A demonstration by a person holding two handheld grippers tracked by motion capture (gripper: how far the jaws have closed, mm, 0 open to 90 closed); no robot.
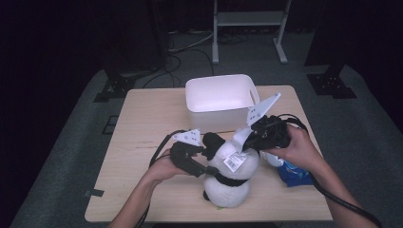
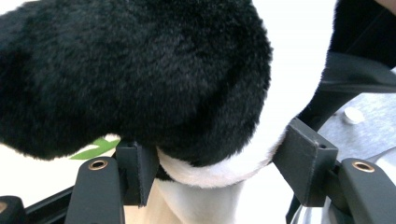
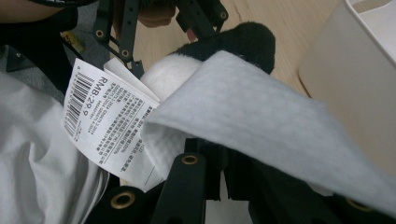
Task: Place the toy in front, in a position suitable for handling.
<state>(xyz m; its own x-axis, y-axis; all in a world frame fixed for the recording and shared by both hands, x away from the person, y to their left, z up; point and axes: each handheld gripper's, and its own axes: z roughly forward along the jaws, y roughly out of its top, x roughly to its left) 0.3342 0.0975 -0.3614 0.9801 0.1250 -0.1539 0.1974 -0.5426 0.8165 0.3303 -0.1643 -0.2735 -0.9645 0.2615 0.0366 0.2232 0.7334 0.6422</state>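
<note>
A black-and-white plush panda (image 1: pixel 227 184) sits upright near the front of the table (image 1: pixel 142 142), with a barcode price tag (image 1: pixel 234 161) on its head. My left gripper (image 1: pixel 209 160) comes in from the left. In the left gripper view its pads (image 2: pixel 136 171) press on both sides of the panda's black and white fur (image 2: pixel 140 70). My right gripper (image 1: pixel 247 142) is over the panda's head from the right, shut on a white cloth (image 1: pixel 241 137). The right gripper view has the cloth (image 3: pixel 261 112) spreading out from the jaws beside the tag (image 3: pixel 109 121).
A white plastic bin (image 1: pixel 221 99) stands open just behind the panda, mid-table. A blue packet (image 1: pixel 294 173) lies under the right hand near the table's right edge. Bare wood extends to the left of the panda. Dark floor, cables and a metal stand lie beyond.
</note>
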